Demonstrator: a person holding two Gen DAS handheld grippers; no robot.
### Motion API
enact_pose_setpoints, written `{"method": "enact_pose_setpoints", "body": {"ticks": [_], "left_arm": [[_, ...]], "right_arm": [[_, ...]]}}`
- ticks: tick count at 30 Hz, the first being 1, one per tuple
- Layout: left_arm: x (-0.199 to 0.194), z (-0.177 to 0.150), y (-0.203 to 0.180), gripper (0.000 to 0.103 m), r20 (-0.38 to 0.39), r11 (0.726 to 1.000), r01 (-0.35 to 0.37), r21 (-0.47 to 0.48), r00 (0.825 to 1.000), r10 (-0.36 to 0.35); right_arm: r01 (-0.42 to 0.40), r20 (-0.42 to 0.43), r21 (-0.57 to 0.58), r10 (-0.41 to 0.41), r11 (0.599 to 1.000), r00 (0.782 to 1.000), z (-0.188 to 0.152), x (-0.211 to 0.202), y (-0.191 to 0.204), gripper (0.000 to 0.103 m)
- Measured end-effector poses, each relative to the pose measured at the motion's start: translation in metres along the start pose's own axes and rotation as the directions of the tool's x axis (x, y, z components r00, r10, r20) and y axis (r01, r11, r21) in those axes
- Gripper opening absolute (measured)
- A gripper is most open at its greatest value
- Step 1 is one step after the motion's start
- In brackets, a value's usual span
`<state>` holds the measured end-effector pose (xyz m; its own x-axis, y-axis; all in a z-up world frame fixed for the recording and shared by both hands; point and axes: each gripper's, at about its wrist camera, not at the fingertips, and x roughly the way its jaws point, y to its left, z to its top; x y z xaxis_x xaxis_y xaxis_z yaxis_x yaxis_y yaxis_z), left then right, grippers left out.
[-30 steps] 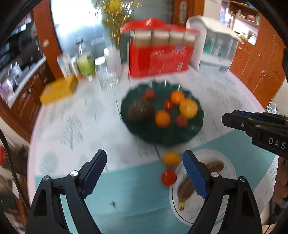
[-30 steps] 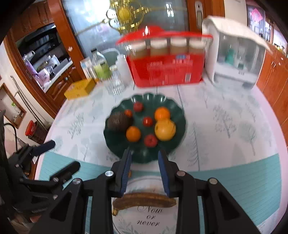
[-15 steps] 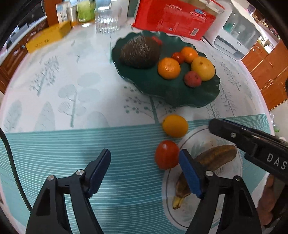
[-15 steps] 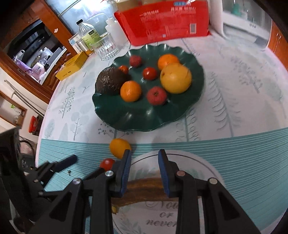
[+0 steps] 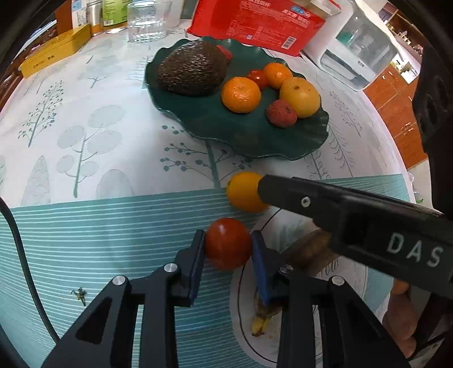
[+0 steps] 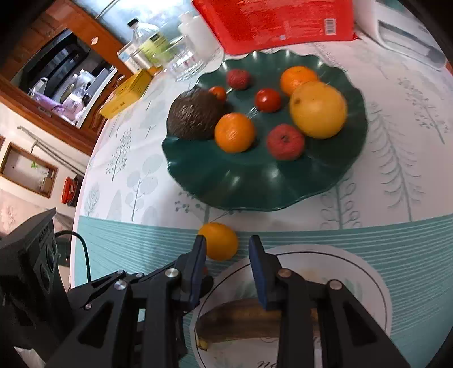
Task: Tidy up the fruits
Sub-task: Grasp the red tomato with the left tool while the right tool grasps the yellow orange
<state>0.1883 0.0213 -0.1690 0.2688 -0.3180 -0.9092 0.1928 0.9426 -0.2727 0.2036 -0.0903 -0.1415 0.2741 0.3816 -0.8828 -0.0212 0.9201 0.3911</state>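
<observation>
My left gripper (image 5: 228, 246) is shut on a red tomato (image 5: 228, 243) on the teal mat, beside a white plate (image 5: 243, 320). A small orange (image 5: 243, 191) lies just beyond it; it also shows in the right wrist view (image 6: 219, 240). My right gripper (image 6: 226, 254) is open, its jaws just short of that orange, above the white plate (image 6: 368, 286) with a brown banana (image 6: 240, 320). The green plate (image 6: 254, 181) holds an avocado (image 6: 195, 116), oranges, tomatoes and lychees.
A red box (image 6: 277, 22), a white appliance (image 5: 359, 48), a glass (image 5: 147, 19), bottles (image 6: 147, 42) and a yellow box (image 5: 53, 53) stand behind the green plate (image 5: 240, 136). A black cable (image 5: 22, 254) runs at the left.
My left gripper moved forward and closed on the red tomato. My right gripper moved down and forward toward the small orange, opening a little wider.
</observation>
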Motion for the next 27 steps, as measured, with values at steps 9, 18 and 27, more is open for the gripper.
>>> {"method": "enact_pose_setpoints", "body": {"ticks": [9,18,27], "left_arm": [[-0.011,-0.006,0.027,0.030,0.001,0.998,-0.049,-0.041,0.999,0.049],[-0.020,-0.009,0.043,0.030,0.015,0.994,-0.078,-0.077,0.997,0.079],[-0.044,-0.006,0.041,0.030,0.046,0.994,-0.087,-0.058,0.995,0.090]], "right_arm": [[0.001,-0.026,-0.033,-0.002,0.999,1.000,0.002,0.016,0.010,0.033],[0.003,-0.042,-0.062,-0.005,0.998,0.999,0.003,0.029,0.020,0.032],[0.036,0.004,-0.135,-0.036,0.990,0.999,-0.008,0.010,0.033,0.030]]}}
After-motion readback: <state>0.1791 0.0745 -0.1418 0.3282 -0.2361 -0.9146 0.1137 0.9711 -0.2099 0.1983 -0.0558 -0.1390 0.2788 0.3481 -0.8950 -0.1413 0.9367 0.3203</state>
